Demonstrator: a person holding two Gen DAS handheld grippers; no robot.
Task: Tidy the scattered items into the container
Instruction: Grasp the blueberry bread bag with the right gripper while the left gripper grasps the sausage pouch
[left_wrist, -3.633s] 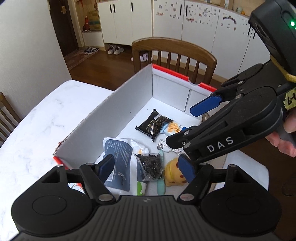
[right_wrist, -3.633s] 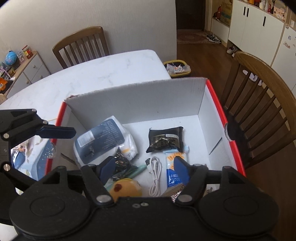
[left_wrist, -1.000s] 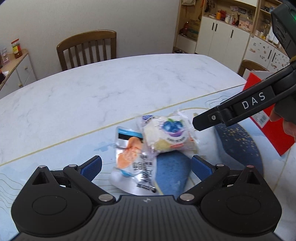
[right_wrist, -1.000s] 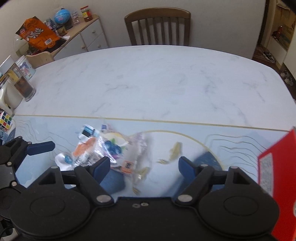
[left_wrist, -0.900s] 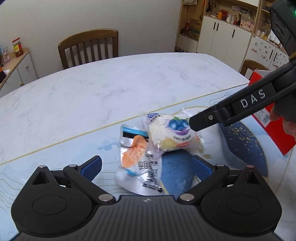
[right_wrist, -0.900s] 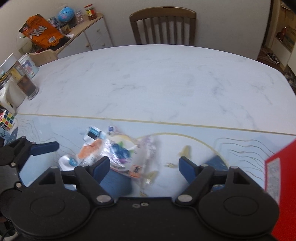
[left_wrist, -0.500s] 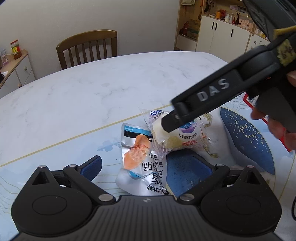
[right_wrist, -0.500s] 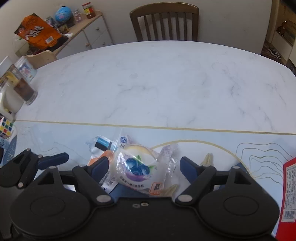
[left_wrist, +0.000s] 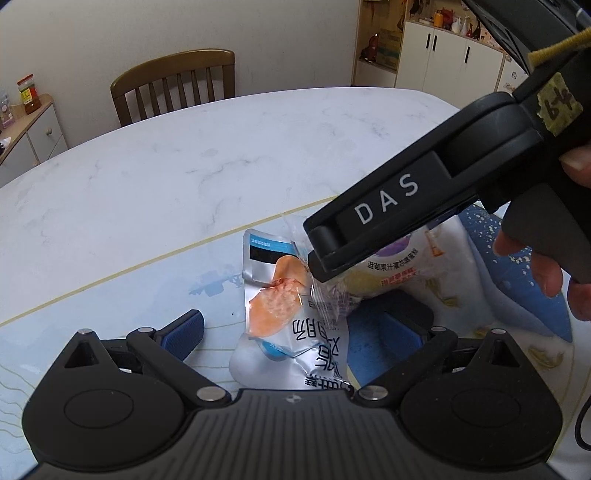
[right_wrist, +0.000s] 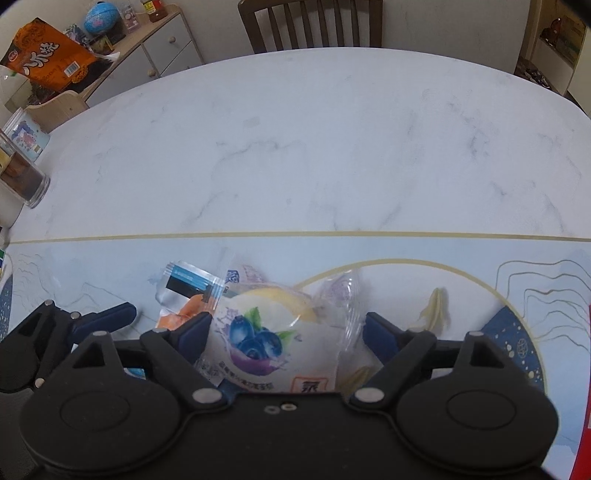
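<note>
A clear packet with a blueberry bun (right_wrist: 266, 332) lies on the blue placemat (right_wrist: 110, 266). My right gripper (right_wrist: 288, 334) straddles it with both blue pads beside it, and its jaws are opening. A silver pouch with an orange picture (left_wrist: 288, 317) lies partly under the bun packet (left_wrist: 399, 266), between the wide-apart fingers of my left gripper (left_wrist: 295, 328), which is open and holds nothing. In the left wrist view the right gripper's near finger (left_wrist: 369, 229) crosses over the bun packet. A sliver of the red box (right_wrist: 583, 424) shows at the right edge.
The white marble table (right_wrist: 314, 147) stretches beyond the mat to a wooden chair (right_wrist: 310, 26). A clear jar (right_wrist: 22, 184) stands at the table's left edge. A sideboard with an orange snack bag (right_wrist: 48, 62) stands behind it. A person's fingers (left_wrist: 546, 273) hold the right gripper.
Both grippers have left the box and come to the mat. Over the last second the right gripper slid left and down over the bun packet; the left sank toward the silver pouch.
</note>
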